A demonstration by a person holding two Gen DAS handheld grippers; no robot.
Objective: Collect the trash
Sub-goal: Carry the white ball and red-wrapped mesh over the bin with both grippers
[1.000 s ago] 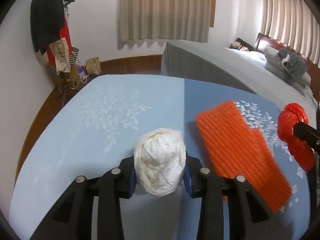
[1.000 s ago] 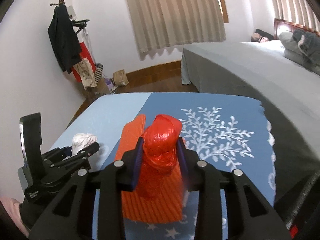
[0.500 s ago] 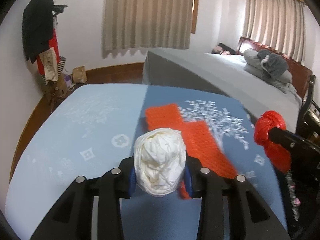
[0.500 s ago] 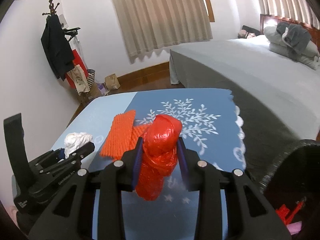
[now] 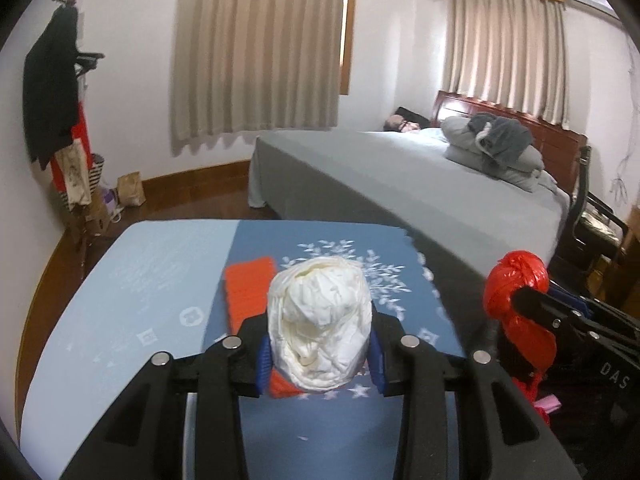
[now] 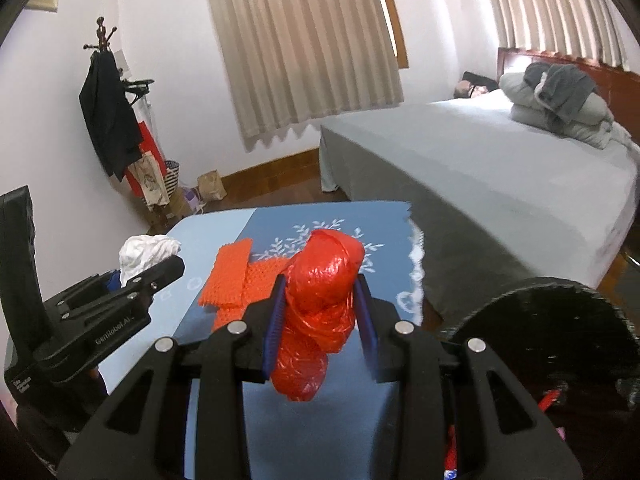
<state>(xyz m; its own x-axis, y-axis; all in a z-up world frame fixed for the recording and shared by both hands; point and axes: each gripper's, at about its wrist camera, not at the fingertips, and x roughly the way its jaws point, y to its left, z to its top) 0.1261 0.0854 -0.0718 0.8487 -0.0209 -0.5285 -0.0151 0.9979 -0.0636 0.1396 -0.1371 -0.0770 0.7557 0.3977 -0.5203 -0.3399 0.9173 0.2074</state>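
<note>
White crumpled wad (image 5: 320, 324): clamped between the blue pads of the left gripper (image 5: 319, 354), held above the blue table (image 5: 132, 300). Red plastic wad (image 6: 320, 304): pinched between the pads of the right gripper (image 6: 322, 322), near the table's right edge. Orange mesh pieces (image 6: 236, 276): lying mid-table. Black bin (image 6: 560, 320): rim shows only in the right wrist view, off the table's right edge. Second curtained window (image 5: 504, 52): left wrist view only.
</note>
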